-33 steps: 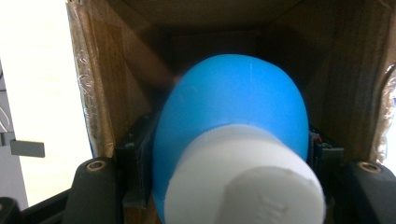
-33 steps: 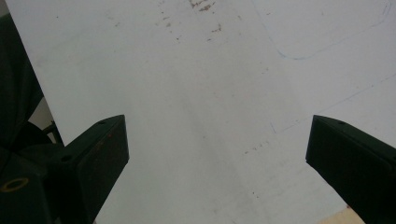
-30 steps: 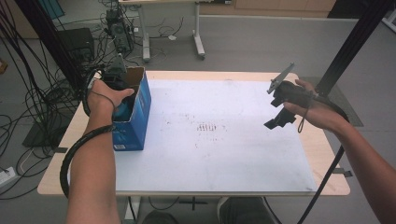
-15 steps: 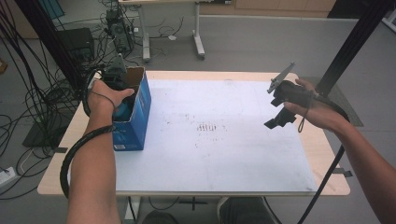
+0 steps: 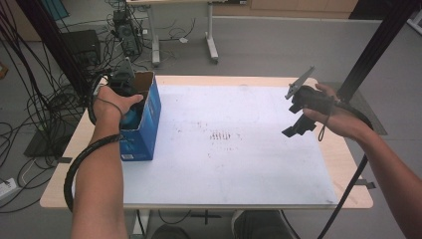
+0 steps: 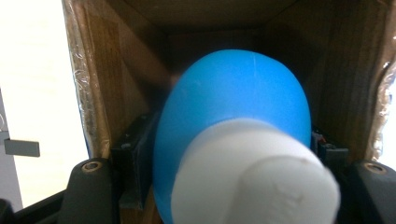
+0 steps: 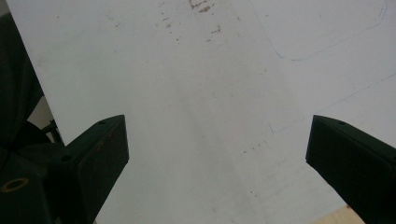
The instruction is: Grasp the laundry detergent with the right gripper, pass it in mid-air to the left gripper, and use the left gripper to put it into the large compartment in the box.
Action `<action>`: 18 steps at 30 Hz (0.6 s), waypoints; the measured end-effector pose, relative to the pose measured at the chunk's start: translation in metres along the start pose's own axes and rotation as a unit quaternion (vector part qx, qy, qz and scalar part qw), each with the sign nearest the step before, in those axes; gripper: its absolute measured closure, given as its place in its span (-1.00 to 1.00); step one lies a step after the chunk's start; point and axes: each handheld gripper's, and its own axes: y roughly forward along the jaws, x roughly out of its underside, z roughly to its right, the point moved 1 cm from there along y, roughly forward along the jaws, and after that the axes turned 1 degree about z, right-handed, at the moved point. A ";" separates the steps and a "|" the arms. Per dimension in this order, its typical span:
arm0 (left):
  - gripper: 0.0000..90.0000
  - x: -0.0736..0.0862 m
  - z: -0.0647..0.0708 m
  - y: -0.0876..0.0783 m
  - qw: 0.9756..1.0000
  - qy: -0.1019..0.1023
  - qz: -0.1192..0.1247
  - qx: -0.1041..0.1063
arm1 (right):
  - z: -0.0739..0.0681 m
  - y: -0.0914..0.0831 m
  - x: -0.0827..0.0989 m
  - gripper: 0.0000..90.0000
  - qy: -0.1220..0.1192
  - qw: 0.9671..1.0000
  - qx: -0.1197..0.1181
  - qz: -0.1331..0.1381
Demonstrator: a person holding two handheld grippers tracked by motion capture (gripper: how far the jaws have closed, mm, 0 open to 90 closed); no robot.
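- High view: the left gripper (image 5: 130, 102) reaches down into the open top of a blue box (image 5: 147, 127) standing at the left edge of the table (image 5: 239, 194). A patch of blue shows inside the box under the hand. The right gripper (image 5: 298, 112) hangs over the right side of the table, well apart from the box, with nothing in it.
- Left gripper view: a blue bottle (image 6: 238, 107) with a white cap (image 6: 261, 172) sits between the jaws, inside the box's brown cardboard walls (image 6: 116, 70), cap toward the camera. The jaws have just been opening a little; both sit right at the bottle's sides, but I cannot tell whether the pads still press on it.
- Right gripper view: the jaws stand wide apart over the bare white sheet (image 7: 196, 93), holding nothing.
- Handling, as a judgement: the bottle looks smooth, rounded and light, likely plastic that gives a little, so it could slip or twist. The body just below the cap, where the sides run widest, seems the safest hold.
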 end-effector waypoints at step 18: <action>-0.36 0.004 0.005 -0.027 1.000 0.011 0.013 -0.018 | -0.003 -0.005 -0.008 -0.87 -0.011 1.000 0.007 0.001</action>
